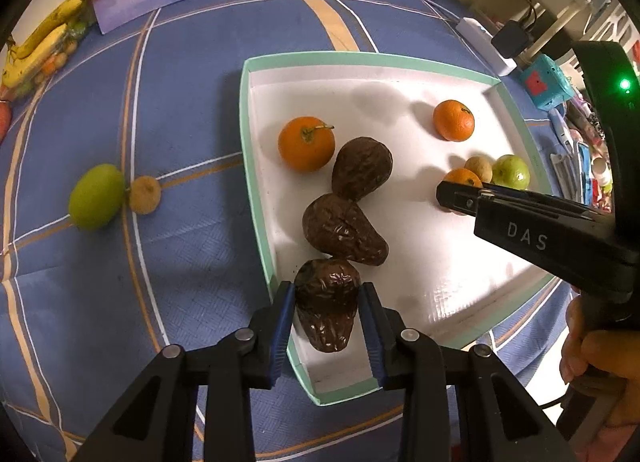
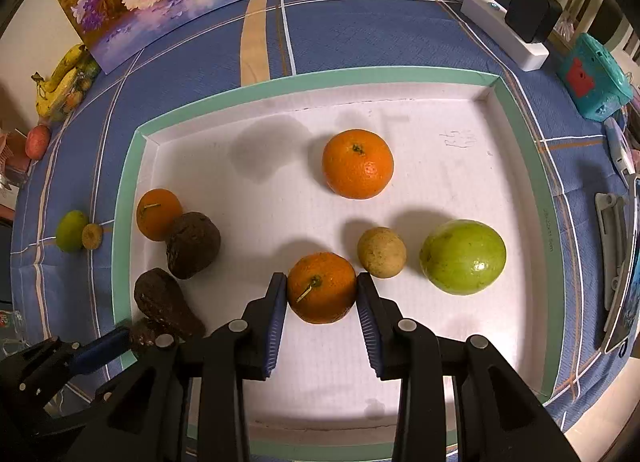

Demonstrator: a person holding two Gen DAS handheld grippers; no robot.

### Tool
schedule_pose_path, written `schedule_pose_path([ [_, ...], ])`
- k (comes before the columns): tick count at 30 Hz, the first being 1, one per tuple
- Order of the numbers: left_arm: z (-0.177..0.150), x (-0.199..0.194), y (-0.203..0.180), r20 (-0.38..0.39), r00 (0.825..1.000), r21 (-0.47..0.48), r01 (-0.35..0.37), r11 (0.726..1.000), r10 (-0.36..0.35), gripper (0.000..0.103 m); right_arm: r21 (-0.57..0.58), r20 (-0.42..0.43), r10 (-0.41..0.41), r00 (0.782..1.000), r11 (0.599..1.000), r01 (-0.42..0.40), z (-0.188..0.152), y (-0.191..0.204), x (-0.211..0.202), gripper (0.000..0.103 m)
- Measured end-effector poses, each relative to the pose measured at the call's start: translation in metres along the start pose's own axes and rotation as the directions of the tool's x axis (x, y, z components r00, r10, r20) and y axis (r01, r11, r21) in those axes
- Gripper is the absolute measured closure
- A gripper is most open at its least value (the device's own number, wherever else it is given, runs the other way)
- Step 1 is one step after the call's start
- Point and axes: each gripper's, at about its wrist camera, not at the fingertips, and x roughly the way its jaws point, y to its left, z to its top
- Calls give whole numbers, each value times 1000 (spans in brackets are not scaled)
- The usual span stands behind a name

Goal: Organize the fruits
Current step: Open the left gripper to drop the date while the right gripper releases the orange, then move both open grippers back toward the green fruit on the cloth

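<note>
I have a wrinkled dark-brown avocado clamped between the blue pads of my left gripper, low over the near left corner of the shallow white cardboard tray with a mint-green rim. My right gripper is closed on a small orange mandarin with a stem, near the front middle of that tray.

Already inside the tray: two more brown avocados beside the left wall, another mandarin touching them, a third mandarin toward the back, and a tan round fruit beside a green guava toward the right wall.

I judge the sorting mostly done. Left of the tray, on the blue checked cloth, a green fruit and a small tan fruit touching it are yet to be collected.
</note>
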Motion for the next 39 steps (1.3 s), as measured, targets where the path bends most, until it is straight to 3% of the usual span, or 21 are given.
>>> schedule_pose_path([
  [16, 5, -13, -2, 27, 999, 18, -17, 1000, 17, 66, -13, 9, -16, 1000, 1000, 16, 1, 5, -3, 66],
  [22, 5, -33, 3, 86, 996, 6, -5, 1000, 5, 66, -14, 61, -18, 998, 1000, 18, 3, 5, -21, 66],
  [30, 9, -50, 30, 145, 988, -97, -47, 994, 60, 66, -32, 151, 11, 989, 999, -6, 5, 11, -45, 66],
  [39, 9, -60, 61, 174, 982, -199, -36, 979, 72, 66, -42, 153, 20, 988, 999, -14, 3, 16, -46, 66],
])
